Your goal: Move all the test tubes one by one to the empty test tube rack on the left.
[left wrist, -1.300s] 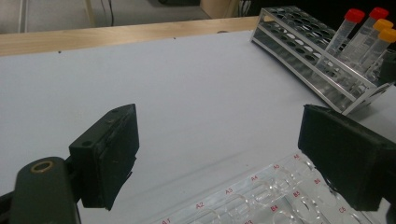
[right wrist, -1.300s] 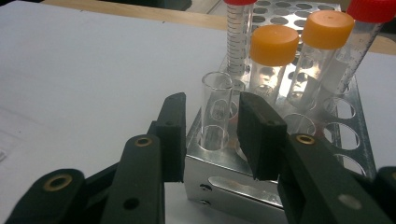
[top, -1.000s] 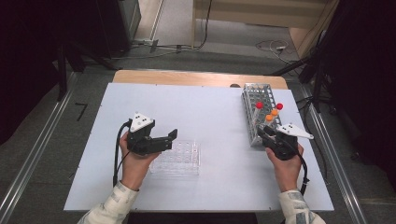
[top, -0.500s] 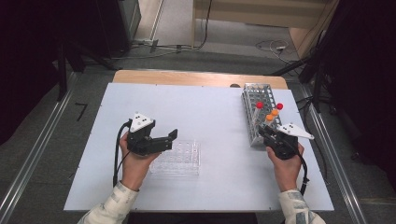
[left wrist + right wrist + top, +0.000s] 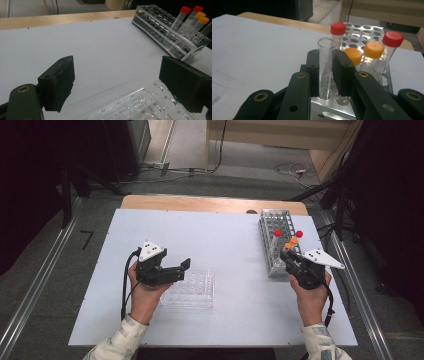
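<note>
**Right tongs close on an open tube in the metal rack**

The right tongs (image 5: 329, 72) have just been closing, and now their pads press both sides of an uncapped clear tube (image 5: 325, 67). This tube stands upright in the metal rack (image 5: 272, 245) near the right edge of the counter (image 5: 225, 240), at the rack's end nearest to the person. Its long axis is vertical, so in my judgement the coming move must go straight up along this axis. Just behind it stand two red-capped tubes (image 5: 338, 31) and two orange-capped tubes (image 5: 373, 51), very close, so a tilted pull could touch them.

The left tongs (image 5: 182, 269) stand wide and hold nothing. They hover over the clear plastic tray (image 5: 192, 290) near the front edge, well apart from the rack. On this tray red marks can be read: A2, A3, A4, B4, C5.
</note>
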Demonstrator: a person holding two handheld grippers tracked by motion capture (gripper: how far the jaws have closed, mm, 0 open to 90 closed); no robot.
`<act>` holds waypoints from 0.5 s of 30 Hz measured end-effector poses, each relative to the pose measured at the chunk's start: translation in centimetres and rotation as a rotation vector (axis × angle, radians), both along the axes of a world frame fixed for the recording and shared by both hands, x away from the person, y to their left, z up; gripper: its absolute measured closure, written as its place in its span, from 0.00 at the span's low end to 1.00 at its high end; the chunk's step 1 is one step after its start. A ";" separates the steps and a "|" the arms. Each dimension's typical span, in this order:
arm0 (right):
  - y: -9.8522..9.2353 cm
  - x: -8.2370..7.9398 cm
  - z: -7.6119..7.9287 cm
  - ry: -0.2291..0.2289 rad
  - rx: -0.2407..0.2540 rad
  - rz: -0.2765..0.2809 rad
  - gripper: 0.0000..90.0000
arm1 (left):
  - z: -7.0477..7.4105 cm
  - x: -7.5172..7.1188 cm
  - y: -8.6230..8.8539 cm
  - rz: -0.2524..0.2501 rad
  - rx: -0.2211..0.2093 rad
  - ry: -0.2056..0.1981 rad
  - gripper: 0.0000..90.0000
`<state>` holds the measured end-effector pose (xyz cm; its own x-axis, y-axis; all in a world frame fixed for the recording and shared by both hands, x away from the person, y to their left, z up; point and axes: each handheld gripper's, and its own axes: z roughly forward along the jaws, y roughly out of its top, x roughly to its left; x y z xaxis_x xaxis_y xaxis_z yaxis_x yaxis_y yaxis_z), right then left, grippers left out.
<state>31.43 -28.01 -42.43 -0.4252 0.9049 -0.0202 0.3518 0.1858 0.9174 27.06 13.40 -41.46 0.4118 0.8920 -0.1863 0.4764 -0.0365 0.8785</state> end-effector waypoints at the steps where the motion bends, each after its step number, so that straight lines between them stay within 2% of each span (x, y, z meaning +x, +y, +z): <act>1: 0.0 -0.1 0.2 -0.007 0.004 -0.003 0.82 | 0.0 0.0 0.0 0.000 0.000 0.000 0.15; 7: -0.2 -0.9 1.6 -0.037 0.033 0.005 0.82 | 0.2 -0.1 0.0 -0.002 -0.005 -0.007 0.15; 11: 0.3 -1.6 2.7 -0.056 0.048 0.031 0.82 | 0.2 -0.1 0.0 -0.005 -0.004 -0.008 0.15; 15: 1.1 -2.1 3.0 -0.057 0.046 0.069 0.82 | 0.3 -0.2 -0.1 -0.009 -0.009 -0.011 0.15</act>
<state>29.33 -26.89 -39.46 -0.4858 0.8741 -0.0052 0.2868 0.1651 0.9436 26.83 13.28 -41.12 0.4223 0.8863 -0.1900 0.4663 -0.0326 0.8840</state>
